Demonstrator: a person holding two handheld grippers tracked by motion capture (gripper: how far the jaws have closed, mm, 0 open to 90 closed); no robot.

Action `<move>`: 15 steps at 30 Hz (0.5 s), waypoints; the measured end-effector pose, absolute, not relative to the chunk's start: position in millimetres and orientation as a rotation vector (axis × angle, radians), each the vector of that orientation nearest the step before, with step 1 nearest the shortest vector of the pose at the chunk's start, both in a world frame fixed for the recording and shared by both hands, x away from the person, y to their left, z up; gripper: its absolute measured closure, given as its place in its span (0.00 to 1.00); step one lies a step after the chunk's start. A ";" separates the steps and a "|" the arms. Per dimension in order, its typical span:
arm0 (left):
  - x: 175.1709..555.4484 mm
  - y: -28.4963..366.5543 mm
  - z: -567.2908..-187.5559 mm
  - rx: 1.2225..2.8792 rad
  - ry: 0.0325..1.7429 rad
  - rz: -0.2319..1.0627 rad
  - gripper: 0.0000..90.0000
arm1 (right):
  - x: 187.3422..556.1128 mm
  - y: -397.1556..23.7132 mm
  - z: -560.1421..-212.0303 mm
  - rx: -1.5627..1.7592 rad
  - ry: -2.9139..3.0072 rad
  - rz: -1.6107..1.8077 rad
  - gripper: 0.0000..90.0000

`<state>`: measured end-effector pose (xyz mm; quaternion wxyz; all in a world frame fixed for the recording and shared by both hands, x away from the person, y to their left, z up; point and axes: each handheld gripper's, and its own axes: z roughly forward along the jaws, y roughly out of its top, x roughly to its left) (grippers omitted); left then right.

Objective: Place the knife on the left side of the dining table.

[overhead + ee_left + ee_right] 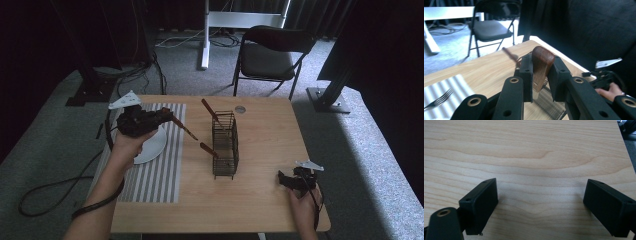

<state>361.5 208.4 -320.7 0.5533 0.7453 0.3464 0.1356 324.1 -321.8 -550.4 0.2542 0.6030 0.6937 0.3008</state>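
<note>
Left gripper (167, 117) clamped on the wooden handle of a piece of cutlery (540, 67), pads pressing it from both sides; handle end stands up between the jaws in the left gripper view, so the working end hangs below and ahead of the tool. In the high view the utensil's shaft (186, 131) runs out from the jaw tips toward the wire caddy (225, 145), which stands just ahead of the tool on bare table (260, 200). Grip near the handle's end likely leaves the business end free to drop into the basket. Caddy already holds two brown-handled pieces: one (210, 112) leaning out of the far end, one (208, 149) poking out at the near side. Their heads are lost among the wires. Behind and below the left tool: a white plate (152, 145) on a striped placemat (160, 175); a fork (437, 100) lies on the mat at the tool's lower left. Right gripper (286, 181) rests low at the near table edge, well apart from the caddy, jaws spread wide with bare wood between them (539, 202) — parked, probably to stay out of the way.
</note>
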 end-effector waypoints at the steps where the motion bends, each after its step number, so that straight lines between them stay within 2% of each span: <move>1: 360.6 211.5 -323.5 1.761 0.827 0.318 0.84 | 324.1 -321.7 -550.4 1.638 1.884 0.818 0.13; 15: 345.4 243.6 -354.8 1.781 0.901 0.323 0.84 | 324.1 -321.8 -550.4 1.638 1.885 0.817 0.13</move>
